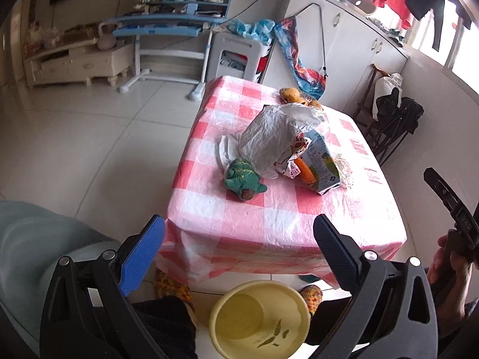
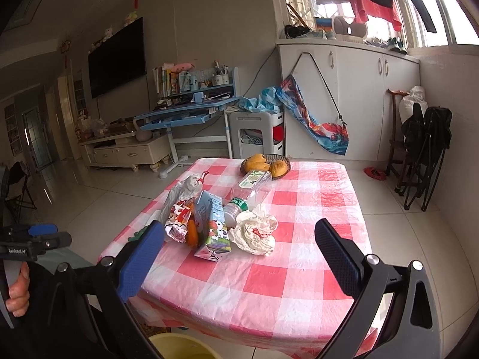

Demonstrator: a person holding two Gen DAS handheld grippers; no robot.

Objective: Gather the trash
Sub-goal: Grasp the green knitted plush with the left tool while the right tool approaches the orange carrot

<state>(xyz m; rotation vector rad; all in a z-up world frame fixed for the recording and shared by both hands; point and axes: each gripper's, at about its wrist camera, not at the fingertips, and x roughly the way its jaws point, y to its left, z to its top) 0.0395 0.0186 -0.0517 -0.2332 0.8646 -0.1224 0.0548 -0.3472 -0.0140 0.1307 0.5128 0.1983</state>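
My left gripper (image 1: 239,233) and right gripper (image 2: 239,239) are both wide open, holding nothing, short of the table (image 2: 269,284); carton (image 2: 211,227) lies mid-table.

A carton (image 2: 211,228) lies on the table (image 2: 299,269), crumpled paper (image 2: 256,231) just right of it. A fruit basket (image 2: 265,164) sits behind; a bucket (image 1: 259,318) stands below the table's near edge

Both my wrist cams look down over the near table (image 1: 287,218) edge; both catch the milk carton (image 2: 211,224).
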